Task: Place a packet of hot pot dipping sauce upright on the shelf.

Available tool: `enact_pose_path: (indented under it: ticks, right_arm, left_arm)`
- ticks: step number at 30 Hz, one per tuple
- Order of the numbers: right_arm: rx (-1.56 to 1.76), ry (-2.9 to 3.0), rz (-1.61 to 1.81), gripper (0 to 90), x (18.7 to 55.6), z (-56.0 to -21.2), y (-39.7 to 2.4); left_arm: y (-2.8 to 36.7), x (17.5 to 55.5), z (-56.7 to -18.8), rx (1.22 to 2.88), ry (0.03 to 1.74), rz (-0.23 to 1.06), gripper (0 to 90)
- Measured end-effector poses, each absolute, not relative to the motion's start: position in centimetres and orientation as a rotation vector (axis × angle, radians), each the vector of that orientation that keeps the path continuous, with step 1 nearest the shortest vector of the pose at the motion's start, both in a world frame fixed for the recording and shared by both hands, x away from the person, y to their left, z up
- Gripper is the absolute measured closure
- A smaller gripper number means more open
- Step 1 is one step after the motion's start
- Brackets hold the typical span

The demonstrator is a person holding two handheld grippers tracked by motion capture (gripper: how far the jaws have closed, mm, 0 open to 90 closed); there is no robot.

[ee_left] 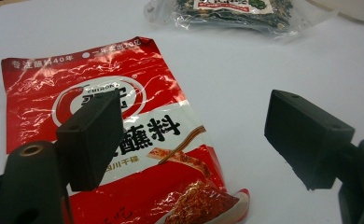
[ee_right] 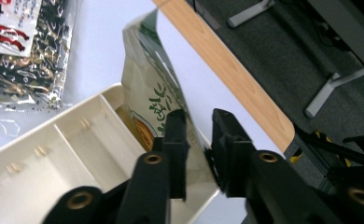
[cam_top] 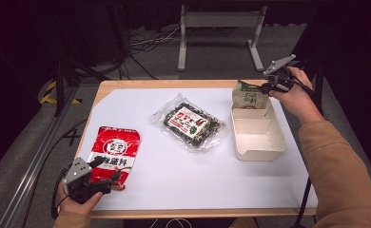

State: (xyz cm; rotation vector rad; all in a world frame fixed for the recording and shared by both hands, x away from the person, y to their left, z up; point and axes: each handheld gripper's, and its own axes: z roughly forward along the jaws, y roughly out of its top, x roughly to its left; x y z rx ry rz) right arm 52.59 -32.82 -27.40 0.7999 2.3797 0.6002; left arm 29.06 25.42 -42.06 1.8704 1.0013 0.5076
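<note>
A beige and green pouch (cam_top: 250, 97) stands upright in the far compartment of a cream divided tray (cam_top: 262, 154) at the right of the table. My right gripper (cam_top: 268, 87) is at the pouch's top right edge. In the right gripper view the pouch (ee_right: 147, 93) has its thin edge between the jaws of my right gripper (ee_right: 199, 140), with a gap on both sides, so the pads are off it. At front left, my left gripper (cam_top: 106, 168) stands open low over a red seasoning packet (cam_top: 114, 147). One fingertip (ee_left: 94, 135) hangs above the red packet (ee_left: 45, 88).
A clear bag of dark dried seaweed (cam_top: 190, 122) lies in the middle of the white sheet, between packet and tray. The wooden table edge (ee_right: 231, 70) runs close behind the pouch. A metal stand (cam_top: 219, 21) is on the floor beyond the table.
</note>
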Motion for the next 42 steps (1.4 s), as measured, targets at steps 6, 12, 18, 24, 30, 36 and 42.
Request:
enact_pose_path:
  ticks: [6,12,18,24,30,36,42]
  right_arm:
    - [0.827,2.316,0.672,53.8,51.7,-26.8,-33.3]
    - [0.838,2.266,0.762,46.8,49.9,-25.9,-33.8]
    - [0.845,2.229,0.859,43.2,47.8,-25.1,-34.3]
    - [0.843,2.200,0.975,39.1,44.6,-24.7,-34.4]
    - [0.834,2.182,1.098,38.2,41.6,-25.3,-34.0]
    - [0.820,2.174,1.170,37.9,39.6,-25.8,-33.6]
    - [0.819,2.171,1.288,38.6,38.0,-27.0,-33.1]
  left_arm:
    - [25.2,29.4,-41.8,1.874,0.987,0.508,19.6]
    - [24.5,30.1,-41.6,1.879,0.960,0.501,19.5]
    - [23.6,31.0,-41.5,1.888,0.928,0.482,19.6]
    - [22.9,31.8,-41.4,1.899,0.900,0.473,19.5]
    - [22.3,32.4,-41.3,1.902,0.881,0.463,19.5]
    - [22.2,32.5,-41.3,1.905,0.875,0.464,19.6]
    - [22.1,32.5,-41.3,1.915,0.873,0.468,19.3]
